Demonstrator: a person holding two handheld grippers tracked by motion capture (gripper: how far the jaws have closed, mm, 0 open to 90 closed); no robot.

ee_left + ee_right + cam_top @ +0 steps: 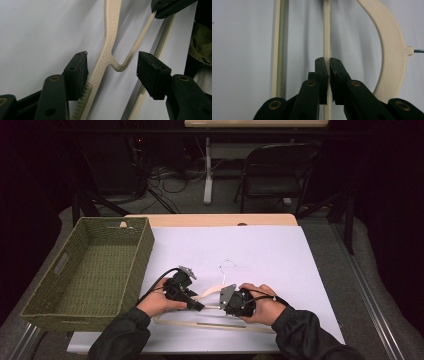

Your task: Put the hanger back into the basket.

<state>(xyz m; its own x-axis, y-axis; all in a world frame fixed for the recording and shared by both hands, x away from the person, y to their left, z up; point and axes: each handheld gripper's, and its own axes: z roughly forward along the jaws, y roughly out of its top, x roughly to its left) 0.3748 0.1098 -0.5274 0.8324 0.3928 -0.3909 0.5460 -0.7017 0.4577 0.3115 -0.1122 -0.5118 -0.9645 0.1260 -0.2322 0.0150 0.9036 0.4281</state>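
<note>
A cream plastic hanger (215, 324) with a wire hook (227, 265) lies on the white sheet near the table's front edge. My left gripper (197, 306) stands open, and the hanger's textured arm (110, 37) and its bent thin rod sit between the pads (112, 71). The left pad (78, 72) is right beside the arm; the right pad stands apart from the rod. My right gripper (227, 302) faces the left one and is shut on the thin rod (327, 30), its pads (328, 65) pressed on both sides. Its jaw tips (170, 7) hold the same rod in the left gripper view.
A green woven basket (85, 275) with nothing in it stands at the table's left. The hanger's ridged lower bar (279, 50) runs parallel to the gripped rod. A folding chair (277, 170) and cables are on the floor beyond the table.
</note>
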